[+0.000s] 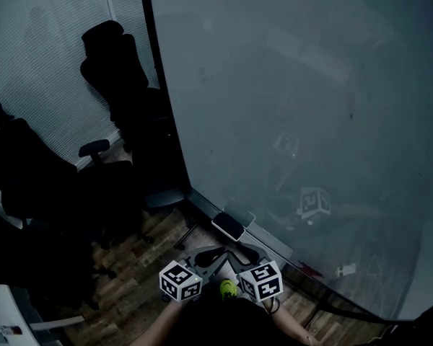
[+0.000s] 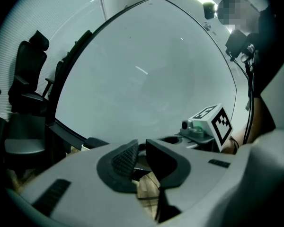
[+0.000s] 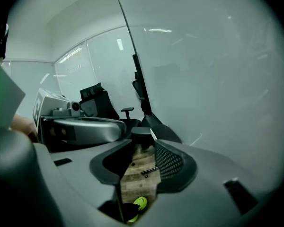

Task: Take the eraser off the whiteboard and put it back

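The black eraser (image 1: 229, 226) with a pale rim lies on the ledge at the foot of the big glass whiteboard (image 1: 310, 107). Both grippers sit side by side just below it, near the bottom of the head view. My left gripper (image 1: 211, 256) points at the ledge, its jaws open by a narrow slit with nothing in them (image 2: 142, 150); the eraser (image 2: 95, 142) shows ahead to its left. My right gripper (image 1: 248, 254) stands open wider and empty (image 3: 144, 150), with the eraser (image 3: 166, 133) just beyond its right finger (image 3: 173, 162).
Black office chairs (image 1: 115, 71) (image 1: 29, 186) stand left of the board in front of a blind-covered wall. Wood floor (image 1: 151, 247) lies below the ledge. A green shoe (image 1: 229, 289) shows between the marker cubes. A white desk corner (image 1: 7, 316) is at the bottom left.
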### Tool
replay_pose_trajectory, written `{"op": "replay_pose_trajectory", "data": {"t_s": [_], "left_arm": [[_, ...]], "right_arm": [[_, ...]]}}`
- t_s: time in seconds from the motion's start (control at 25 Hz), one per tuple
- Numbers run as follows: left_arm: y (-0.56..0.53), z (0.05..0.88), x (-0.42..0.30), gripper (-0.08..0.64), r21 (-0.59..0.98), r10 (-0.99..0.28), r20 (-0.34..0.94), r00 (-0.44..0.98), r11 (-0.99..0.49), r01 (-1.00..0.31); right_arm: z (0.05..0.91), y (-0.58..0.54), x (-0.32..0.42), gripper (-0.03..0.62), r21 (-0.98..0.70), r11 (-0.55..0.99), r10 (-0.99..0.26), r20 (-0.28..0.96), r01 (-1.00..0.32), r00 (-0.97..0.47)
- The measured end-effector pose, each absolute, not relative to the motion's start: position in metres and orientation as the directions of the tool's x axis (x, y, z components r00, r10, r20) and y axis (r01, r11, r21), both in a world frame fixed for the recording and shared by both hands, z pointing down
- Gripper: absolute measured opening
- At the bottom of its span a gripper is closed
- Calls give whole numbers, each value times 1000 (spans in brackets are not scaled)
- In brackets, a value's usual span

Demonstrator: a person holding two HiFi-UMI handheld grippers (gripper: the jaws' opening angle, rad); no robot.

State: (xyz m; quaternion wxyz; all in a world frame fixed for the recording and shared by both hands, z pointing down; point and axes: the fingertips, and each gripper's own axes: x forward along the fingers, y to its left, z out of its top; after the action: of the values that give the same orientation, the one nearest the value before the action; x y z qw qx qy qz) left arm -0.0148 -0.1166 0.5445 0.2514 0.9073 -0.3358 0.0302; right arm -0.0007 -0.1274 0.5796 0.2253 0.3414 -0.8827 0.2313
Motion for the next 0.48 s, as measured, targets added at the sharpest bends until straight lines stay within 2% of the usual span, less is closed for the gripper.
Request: {"op": "replay_pose_trajectory", "data": {"t_s": [0.28, 0.48], "left_arm": [[-134, 560, -33, 133, 433, -559, 229, 797, -675, -597], [-134, 573, -47, 197, 454, -557, 230, 798, -664, -595]], "right_arm": [[596, -138, -14, 158, -254, 582, -551, 575, -773, -604], [608, -134, -23, 196, -232, 530, -575, 609, -816, -547]]}}
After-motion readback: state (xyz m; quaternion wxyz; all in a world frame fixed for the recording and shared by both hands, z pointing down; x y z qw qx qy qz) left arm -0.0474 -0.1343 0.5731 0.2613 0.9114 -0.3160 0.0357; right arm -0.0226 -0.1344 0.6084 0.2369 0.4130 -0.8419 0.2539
